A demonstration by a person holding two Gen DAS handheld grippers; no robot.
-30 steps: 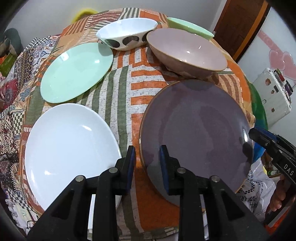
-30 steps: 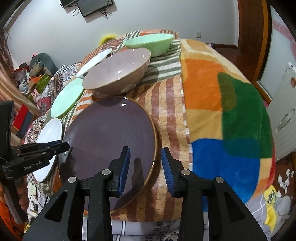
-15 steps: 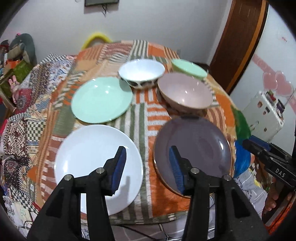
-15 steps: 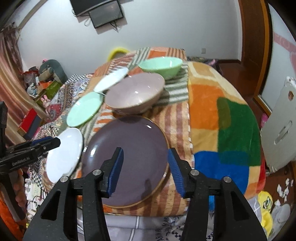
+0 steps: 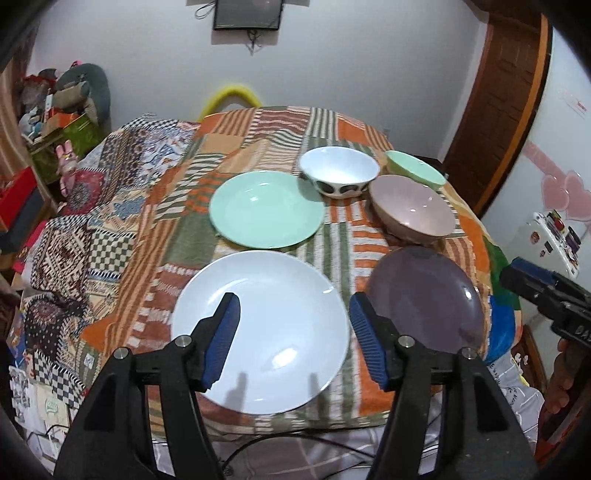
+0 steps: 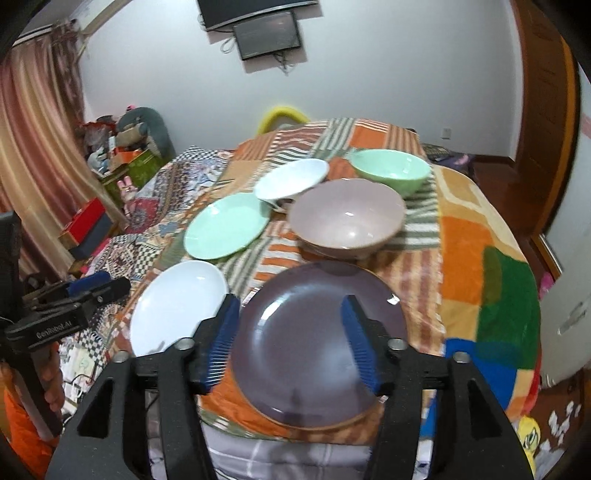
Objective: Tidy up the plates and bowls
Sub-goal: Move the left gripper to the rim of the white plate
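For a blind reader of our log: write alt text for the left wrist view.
Open left tongs hover over a white plate on a patchwork-covered table, holding nothing. Beside it lies a purple plate; behind are a green plate and white, pink and green bowls. The right tongs enter at the right edge.

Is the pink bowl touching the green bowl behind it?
Cannot tell. In both wrist views the pink bowl overlaps the green bowl, hiding any gap.

a patchwork cloth (image 5: 173, 206) covers the table; a dark screen (image 6: 269, 34) hangs on the wall; a wooden door (image 5: 506, 110) stands right.
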